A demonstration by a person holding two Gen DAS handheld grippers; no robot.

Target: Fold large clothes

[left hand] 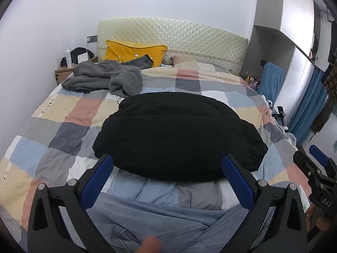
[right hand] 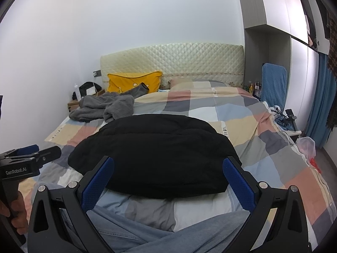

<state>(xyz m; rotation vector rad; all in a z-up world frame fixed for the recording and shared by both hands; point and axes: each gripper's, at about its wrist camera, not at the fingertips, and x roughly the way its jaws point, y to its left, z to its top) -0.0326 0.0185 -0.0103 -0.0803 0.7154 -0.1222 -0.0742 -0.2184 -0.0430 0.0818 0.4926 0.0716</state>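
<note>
A black padded garment (left hand: 179, 135) (right hand: 153, 154) lies in a rounded, folded bundle in the middle of the checked bedspread (left hand: 63, 109) (right hand: 263, 130). My left gripper (left hand: 167, 162) hovers open just short of its near edge, nothing between the blue pads. My right gripper (right hand: 168, 161) is open the same way beside it, also empty. Each gripper shows in the other's view: the right gripper (left hand: 309, 155) at the right edge, the left gripper (right hand: 40, 149) at the left with a hand on its handle. A crumpled grey fleece garment (left hand: 103, 78) (right hand: 105, 107) lies at the far left of the bed.
Light blue denim (left hand: 158, 217) (right hand: 137, 232) lies under both grippers at the near edge. A yellow pillow (left hand: 134, 51) leans on the quilted headboard (left hand: 189, 33). A nightstand (left hand: 63, 71) stands far left. A blue-covered chair (right hand: 273, 84), cables and a plastic bag (right hand: 307, 145) sit right of the bed.
</note>
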